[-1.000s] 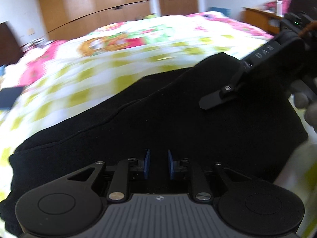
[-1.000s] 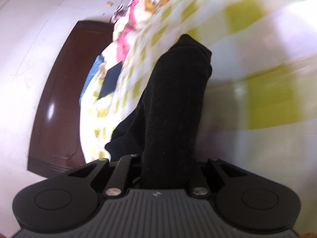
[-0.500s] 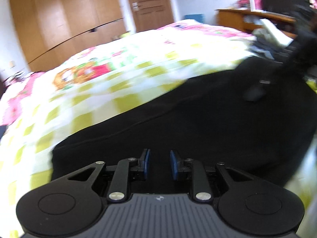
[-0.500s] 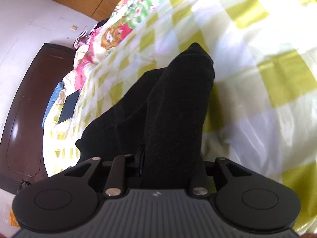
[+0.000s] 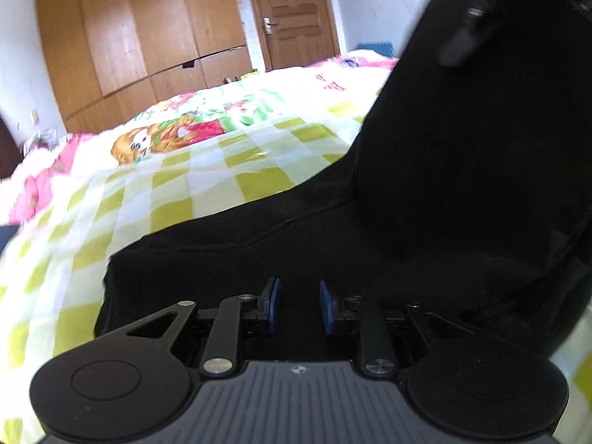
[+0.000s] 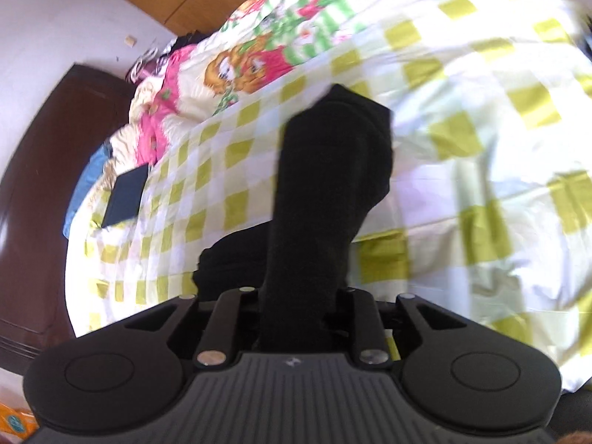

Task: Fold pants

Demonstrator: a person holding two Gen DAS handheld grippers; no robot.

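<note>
We pinch one end of the black pants [image 6: 325, 192] in the right gripper [image 6: 296, 318] and raise it off the checked bedspread [image 6: 481, 148], while the left gripper [image 5: 298, 307], jaws slightly parted and holding nothing, hovers low over the flat portion, probably to anchor the fold.

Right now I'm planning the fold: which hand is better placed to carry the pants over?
Right. The right gripper is shut on a raised fold of the black pants; the left gripper has open jaws over fabric lying on the bed.
</note>
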